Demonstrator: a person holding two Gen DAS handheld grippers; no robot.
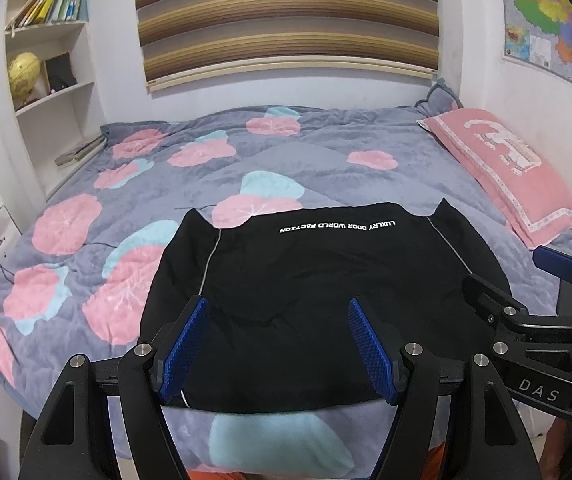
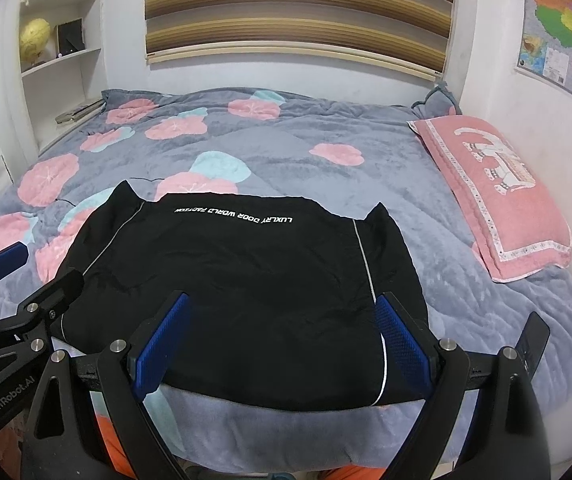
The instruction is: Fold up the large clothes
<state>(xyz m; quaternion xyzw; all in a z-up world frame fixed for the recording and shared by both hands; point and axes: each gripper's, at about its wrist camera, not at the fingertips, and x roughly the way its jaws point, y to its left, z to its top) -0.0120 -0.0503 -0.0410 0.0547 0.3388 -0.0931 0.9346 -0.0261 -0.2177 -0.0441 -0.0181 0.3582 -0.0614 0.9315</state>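
Note:
A black garment (image 1: 318, 280) with white piping and white lettering lies folded flat on the bed near its front edge; it also shows in the right wrist view (image 2: 246, 280). My left gripper (image 1: 278, 316) is open and empty, hovering over the garment's near left part. My right gripper (image 2: 282, 316) is open and empty over the garment's near right part. In the left wrist view the right gripper (image 1: 526, 296) shows at the right edge. In the right wrist view the left gripper (image 2: 30, 276) shows at the left edge.
The bed has a grey quilt (image 1: 318, 148) with pink and blue flowers. A pink pillow (image 1: 506, 168) lies at the right by the wall. White shelves (image 1: 50, 40) with books and a globe stand at the left. A striped blind (image 1: 286, 20) hangs behind.

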